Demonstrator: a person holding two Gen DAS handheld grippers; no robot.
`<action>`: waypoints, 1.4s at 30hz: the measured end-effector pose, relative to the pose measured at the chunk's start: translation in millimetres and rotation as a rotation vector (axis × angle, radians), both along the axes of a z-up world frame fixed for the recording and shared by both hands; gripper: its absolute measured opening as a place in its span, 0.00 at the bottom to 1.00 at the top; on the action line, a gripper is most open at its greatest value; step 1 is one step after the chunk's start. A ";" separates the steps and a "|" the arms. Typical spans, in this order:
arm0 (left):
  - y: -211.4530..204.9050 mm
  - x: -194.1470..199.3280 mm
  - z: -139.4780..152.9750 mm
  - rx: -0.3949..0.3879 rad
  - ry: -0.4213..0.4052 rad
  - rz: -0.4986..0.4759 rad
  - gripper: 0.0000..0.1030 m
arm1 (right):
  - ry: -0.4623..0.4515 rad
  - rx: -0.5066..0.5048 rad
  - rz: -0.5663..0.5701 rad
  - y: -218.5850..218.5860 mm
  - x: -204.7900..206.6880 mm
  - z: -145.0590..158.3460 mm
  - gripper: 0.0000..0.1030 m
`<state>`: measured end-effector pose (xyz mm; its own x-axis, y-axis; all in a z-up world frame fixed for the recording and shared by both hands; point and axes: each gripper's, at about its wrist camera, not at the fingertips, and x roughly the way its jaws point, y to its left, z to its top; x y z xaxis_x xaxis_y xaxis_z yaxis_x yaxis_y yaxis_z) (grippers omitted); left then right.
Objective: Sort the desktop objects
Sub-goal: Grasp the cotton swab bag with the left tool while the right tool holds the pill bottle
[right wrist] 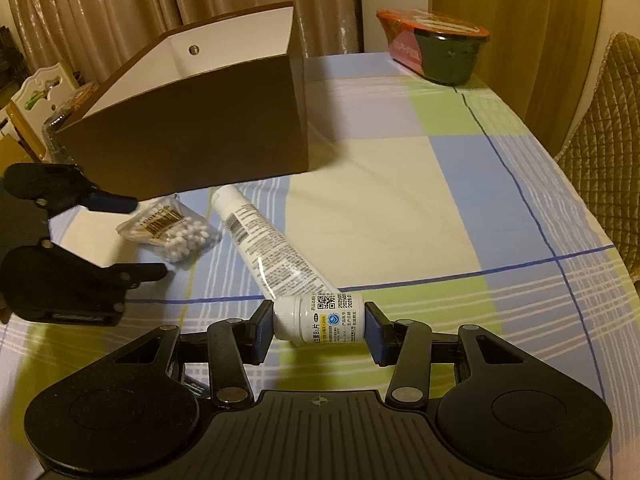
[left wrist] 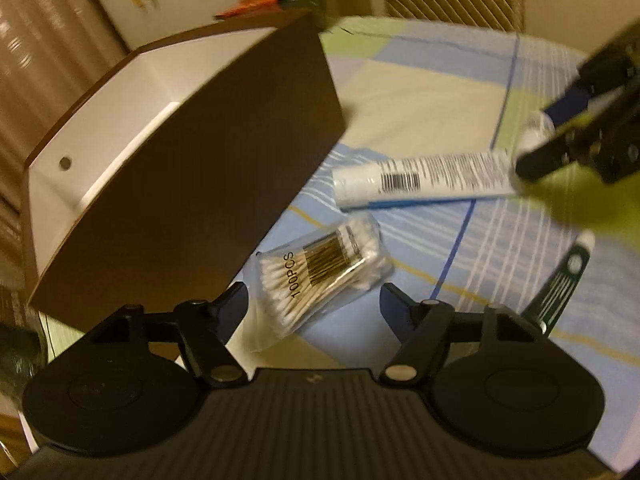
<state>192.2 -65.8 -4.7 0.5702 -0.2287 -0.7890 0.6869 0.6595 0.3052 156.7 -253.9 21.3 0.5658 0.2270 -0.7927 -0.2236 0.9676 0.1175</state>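
Note:
A clear bag of cotton swabs (left wrist: 320, 268) lies on the checked tablecloth just ahead of my left gripper (left wrist: 314, 300). Its fingers stand apart on either side of the bag's near end, and the pads do not press on it. From the right wrist view the same left gripper (right wrist: 136, 238) is open beside the bag (right wrist: 172, 232). My right gripper (right wrist: 320, 320) is shut on a small white pill bottle (right wrist: 320, 318), held sideways just above the cloth. A white tube (right wrist: 272, 248) with a barcode lies between bag and bottle. A brown box (right wrist: 192, 136) with a white inside stands behind them.
A dark green tube (left wrist: 560, 284) lies on the cloth to the right of the left gripper. A red-lidded instant noodle bowl (right wrist: 440, 48) sits at the table's far corner. A quilted chair back (right wrist: 600, 128) stands past the right edge. Curtains hang behind.

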 end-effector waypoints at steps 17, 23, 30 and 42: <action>6.5 -49.0 14.1 -0.072 0.118 0.146 0.09 | -0.027 0.003 0.000 -1.9 -16.7 12.8 0.44; -1.5 -97.6 15.3 0.001 0.096 0.072 0.29 | -0.029 0.006 0.012 -0.2 -25.1 14.9 0.44; -3.4 -100.0 17.5 0.098 0.036 -0.109 0.65 | -0.035 0.023 0.009 -4.6 -30.6 16.2 0.44; -18.3 -46.3 10.9 0.174 0.219 -0.435 0.55 | -0.020 0.026 -0.078 -28.1 -34.3 8.7 0.45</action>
<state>145.9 -84.0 6.2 0.2682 -0.2626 -0.9269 0.9466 0.2506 0.2029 122.3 -282.0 30.0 0.5980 0.2020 -0.7757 -0.1497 0.9788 0.1395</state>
